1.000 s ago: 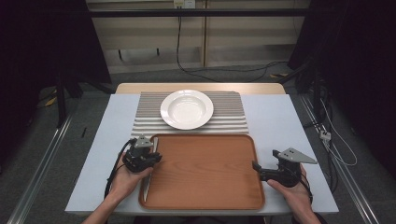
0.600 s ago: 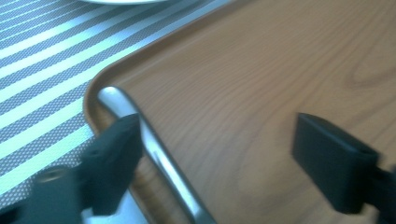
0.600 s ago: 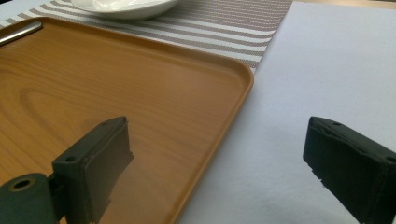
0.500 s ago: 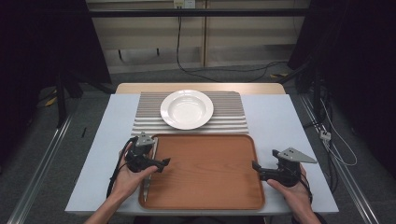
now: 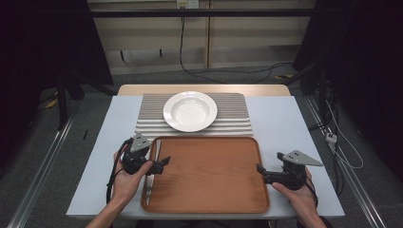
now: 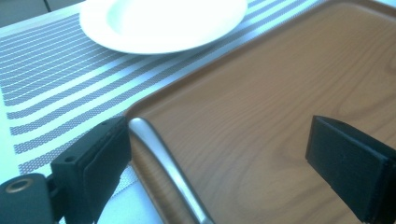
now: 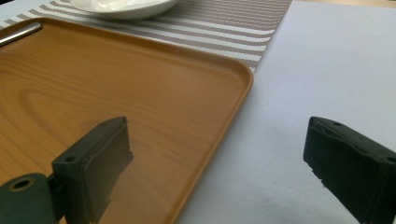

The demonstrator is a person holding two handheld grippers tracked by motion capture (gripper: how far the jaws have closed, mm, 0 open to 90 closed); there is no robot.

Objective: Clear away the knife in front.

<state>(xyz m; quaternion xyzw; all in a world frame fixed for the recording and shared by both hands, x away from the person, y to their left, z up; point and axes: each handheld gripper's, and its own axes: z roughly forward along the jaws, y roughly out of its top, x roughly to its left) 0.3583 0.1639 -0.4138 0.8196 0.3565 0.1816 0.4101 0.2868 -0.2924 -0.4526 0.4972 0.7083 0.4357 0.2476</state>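
A wooden tray (image 5: pixel 204 190) lies at the table's near middle. A silver utensil handle (image 5: pixel 149 189) runs along the tray's left rim. My left gripper (image 5: pixel 162 165) is open at that rim. In the left gripper view its jaws straddle the silver handle (image 6: pixel 163 163) and the tray's rim (image 6: pixel 196 77), one jaw outside the tray and one over the wood. My right gripper (image 5: pixel 262 172) is open at the tray's right rim. In the right gripper view the tray's rim (image 7: pixel 233 112) runs between its jaws, one over the wood and one over the bare table.
A white plate (image 5: pixel 190 110) sits on a striped placemat (image 5: pixel 233 114) just behind the tray. The placemat lies on a pale tabletop (image 5: pixel 285 128). Cables trail on the floor behind the table and to its right.
My left gripper has edged slightly to the right over the tray's left rim. The right gripper has hardly moved.
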